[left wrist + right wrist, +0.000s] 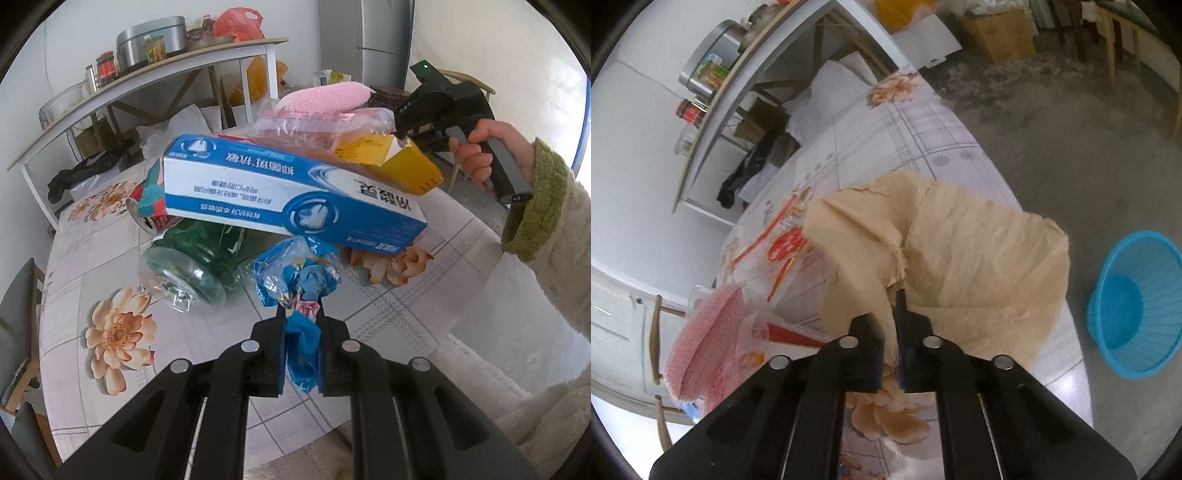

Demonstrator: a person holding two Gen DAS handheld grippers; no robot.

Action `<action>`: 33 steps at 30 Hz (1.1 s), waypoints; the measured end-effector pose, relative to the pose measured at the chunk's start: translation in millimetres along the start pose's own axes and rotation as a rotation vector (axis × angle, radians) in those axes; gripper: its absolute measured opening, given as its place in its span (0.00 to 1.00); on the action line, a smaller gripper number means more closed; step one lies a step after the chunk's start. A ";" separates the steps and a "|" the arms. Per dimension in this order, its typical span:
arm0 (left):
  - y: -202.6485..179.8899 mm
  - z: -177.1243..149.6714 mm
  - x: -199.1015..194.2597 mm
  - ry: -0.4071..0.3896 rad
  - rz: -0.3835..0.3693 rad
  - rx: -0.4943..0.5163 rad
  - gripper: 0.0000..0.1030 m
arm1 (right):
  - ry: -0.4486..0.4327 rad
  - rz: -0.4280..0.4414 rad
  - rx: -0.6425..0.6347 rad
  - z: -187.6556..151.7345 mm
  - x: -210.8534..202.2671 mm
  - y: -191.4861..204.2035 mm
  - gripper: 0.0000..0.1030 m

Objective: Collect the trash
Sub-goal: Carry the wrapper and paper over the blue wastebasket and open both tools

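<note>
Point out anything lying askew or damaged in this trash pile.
The blue box sits tilted across a tipped-over green bottle and a can lying on its side. The brown paper in the right gripper is crumpled and torn.

Crumpled blue wrapper and tan paper — each seemingly pinched, above table.
</note>
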State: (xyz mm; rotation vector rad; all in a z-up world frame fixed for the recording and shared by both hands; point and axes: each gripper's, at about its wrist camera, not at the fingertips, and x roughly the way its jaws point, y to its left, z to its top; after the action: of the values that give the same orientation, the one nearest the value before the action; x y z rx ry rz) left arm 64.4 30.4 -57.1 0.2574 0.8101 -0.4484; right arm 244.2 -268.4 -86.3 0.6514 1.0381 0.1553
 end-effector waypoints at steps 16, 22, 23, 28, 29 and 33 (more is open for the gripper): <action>-31.1 26.1 -44.5 -0.123 -0.137 0.026 0.11 | -0.334 0.217 -0.112 -15.0 -165.5 22.5 0.00; -84.5 64.3 -44.1 -0.173 -0.308 0.099 0.11 | -0.431 0.158 -0.066 -18.9 -211.3 -14.7 0.00; -94.1 71.8 -43.1 -0.182 -0.329 0.113 0.11 | -0.441 0.152 -0.053 -18.5 -219.2 -24.0 0.00; -151.2 114.3 -22.6 -0.191 -0.435 0.183 0.11 | -0.464 0.120 -0.005 -14.9 -241.3 -60.1 0.00; -166.2 127.3 -8.7 -0.162 -0.470 0.179 0.11 | -0.460 0.113 0.015 -12.3 -242.8 -71.0 0.00; -198.2 160.8 39.4 -0.069 -0.529 0.136 0.11 | -0.445 0.095 0.083 -6.9 -236.5 -102.4 0.00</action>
State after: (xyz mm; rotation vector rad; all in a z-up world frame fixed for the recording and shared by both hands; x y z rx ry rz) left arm 95.7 -216.9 10.3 0.1494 0.7768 -1.0061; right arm 98.2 -446.0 30.3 0.7696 0.5875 0.0455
